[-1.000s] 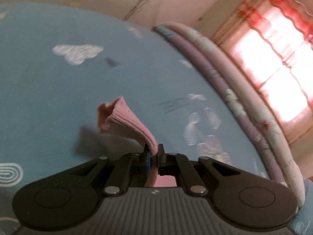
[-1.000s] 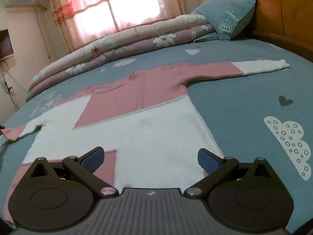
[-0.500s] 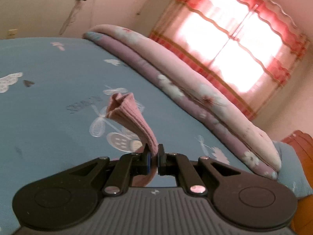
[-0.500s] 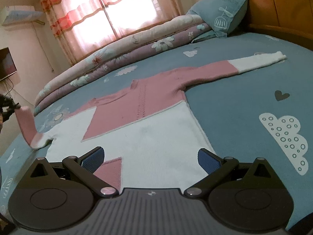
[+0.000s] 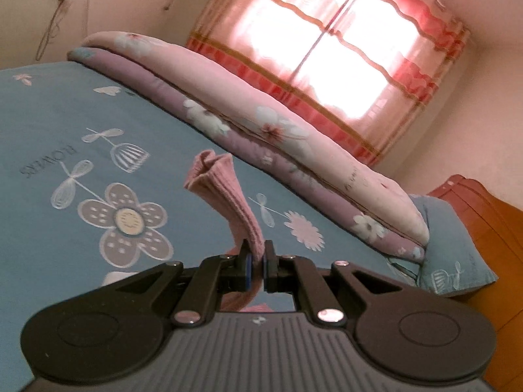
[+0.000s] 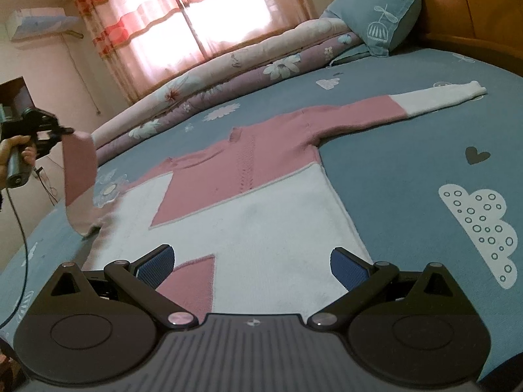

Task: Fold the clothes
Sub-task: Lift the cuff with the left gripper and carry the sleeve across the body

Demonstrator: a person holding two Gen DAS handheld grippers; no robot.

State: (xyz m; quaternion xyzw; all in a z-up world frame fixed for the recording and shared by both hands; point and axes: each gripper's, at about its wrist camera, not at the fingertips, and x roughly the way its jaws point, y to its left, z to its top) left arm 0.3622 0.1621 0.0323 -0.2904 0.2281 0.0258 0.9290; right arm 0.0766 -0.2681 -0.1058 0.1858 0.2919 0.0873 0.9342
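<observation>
a pink and white knitted sweater [image 6: 261, 202] lay spread flat, front up, on a blue bedsheet [image 6: 408, 170] printed with clouds, hearts and flowers. its far sleeve [image 6: 408, 104] stretched out straight toward the wooden headboard [image 6: 474, 3], pink near the shoulder and white at the cuff.

the near sleeve [image 6: 78, 176] was lifted off the bed. the left gripper [image 5: 257, 254], held in a person's hand [image 6: 13, 153], had its jaws pinched tight on the pink ribbed cuff [image 5: 225, 196], which stood up past the fingertips with its open end toward a rolled floral quilt [image 5: 261, 124] along the bed's far edge. from the right wrist view the sleeve hung down from that gripper in a steep line to the sweater's shoulder.

the right gripper [image 6: 251, 264] hovered just above the sweater's hem with its blue pads [image 6: 348, 266] spread wide, holding nothing.

risks, as a judgement: only a narrow bit of the cuff was pinched, so the knit could slip free if the sleeve were pulled taut. with nothing pressing the body down, a hard pull across could drag or wrinkle the shoulder and skew the fold. the sleeve could also twist as it was laid down.
</observation>
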